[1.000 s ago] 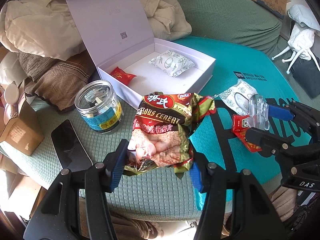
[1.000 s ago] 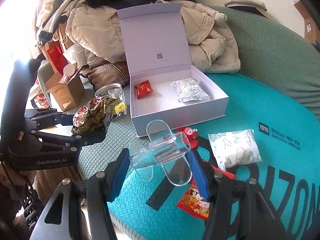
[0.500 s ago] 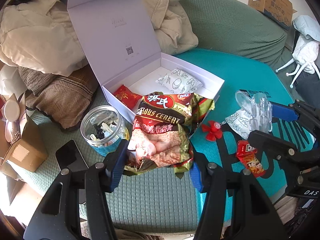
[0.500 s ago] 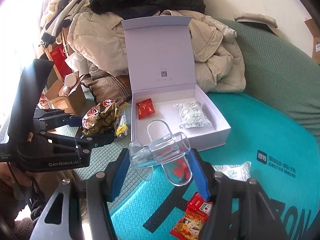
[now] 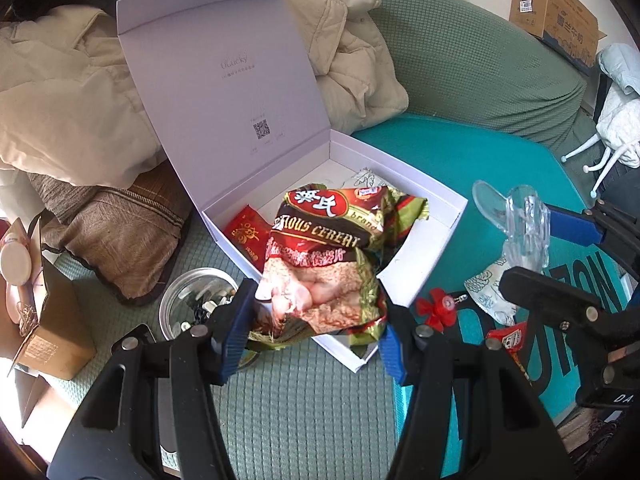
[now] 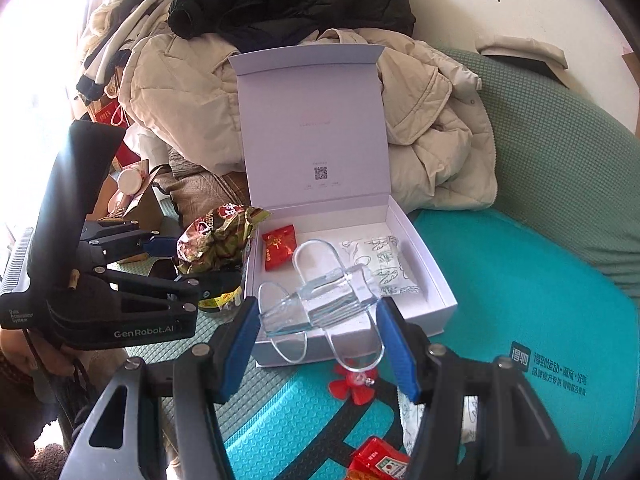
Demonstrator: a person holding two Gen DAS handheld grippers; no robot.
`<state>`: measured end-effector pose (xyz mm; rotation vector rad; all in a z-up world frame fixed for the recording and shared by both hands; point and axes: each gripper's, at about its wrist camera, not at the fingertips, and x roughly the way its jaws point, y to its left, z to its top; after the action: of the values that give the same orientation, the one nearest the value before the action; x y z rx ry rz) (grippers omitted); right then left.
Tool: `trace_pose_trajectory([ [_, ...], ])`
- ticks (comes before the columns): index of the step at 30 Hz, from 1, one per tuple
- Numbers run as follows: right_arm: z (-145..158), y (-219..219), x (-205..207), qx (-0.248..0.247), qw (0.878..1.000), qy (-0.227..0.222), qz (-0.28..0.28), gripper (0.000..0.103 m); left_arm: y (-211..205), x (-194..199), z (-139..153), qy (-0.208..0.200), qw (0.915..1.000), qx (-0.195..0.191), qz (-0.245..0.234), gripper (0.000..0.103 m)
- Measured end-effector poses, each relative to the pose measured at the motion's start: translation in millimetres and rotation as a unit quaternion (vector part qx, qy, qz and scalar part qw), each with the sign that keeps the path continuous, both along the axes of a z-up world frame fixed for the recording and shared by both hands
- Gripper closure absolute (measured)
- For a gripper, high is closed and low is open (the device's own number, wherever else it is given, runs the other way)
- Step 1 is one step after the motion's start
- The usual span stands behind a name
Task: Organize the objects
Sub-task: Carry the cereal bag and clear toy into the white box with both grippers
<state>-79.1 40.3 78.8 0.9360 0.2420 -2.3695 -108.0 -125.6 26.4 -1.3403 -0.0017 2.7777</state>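
An open white gift box [image 5: 452, 208] [image 6: 436, 280] rests on the sofa with its lid standing up. Inside lie a small red packet [image 5: 246, 236] [image 6: 279, 246] and a white patterned pouch [image 6: 380, 264]. My left gripper [image 5: 316, 332] [image 6: 178, 262] is shut on a crumpled cereal bag [image 5: 324, 264] [image 6: 216, 240], held over the box's near left corner. My right gripper [image 6: 318, 332] [image 5: 560, 252] is shut on a clear plastic clip [image 6: 320, 304] [image 5: 520, 216], hanging above the box's front edge.
A clear jar [image 5: 196, 304] and a dark phone sit left of the box. A red toy fan [image 5: 438, 308] [image 6: 354, 384], another patterned pouch [image 5: 488, 296] and red sachets [image 6: 380, 460] lie on the teal mat [image 6: 520, 300]. Coats [image 6: 168, 96] pile behind; a cardboard box [image 5: 44, 332] stands at left.
Both grippers have carried their loads up and forward toward the white box. The cereal bag now overlaps the box's corner, and the clip has come over its front edge.
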Motion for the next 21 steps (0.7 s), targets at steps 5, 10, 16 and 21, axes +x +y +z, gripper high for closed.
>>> trace_pose_trajectory([
  [5, -0.2, 0.1, -17.8, -0.003, 1.0, 0.001, 0.005, 0.042, 1.9, -18.1, 0.1, 0.003, 1.0, 0.002, 0.007, 0.049],
  [10, 2.0, 3.3, -39.2, -0.006, 1.0, 0.007, 0.006, 0.042, 3.0, -37.0, -1.0, 0.003, 0.9998, 0.007, 0.018, 0.049],
  [16, 6.7, 0.6, -59.1, 0.001, 1.0, 0.02, 0.015, 0.042, 5.1, -58.7, -0.5, 0.007, 0.9995, 0.011, 0.028, 0.049],
  [21, 8.8, -4.4, -72.3, 0.005, 0.999, 0.027, 0.027, 0.042, 10.8, -75.4, -0.3, 0.014, 0.9993, 0.006, 0.033, 0.049],
])
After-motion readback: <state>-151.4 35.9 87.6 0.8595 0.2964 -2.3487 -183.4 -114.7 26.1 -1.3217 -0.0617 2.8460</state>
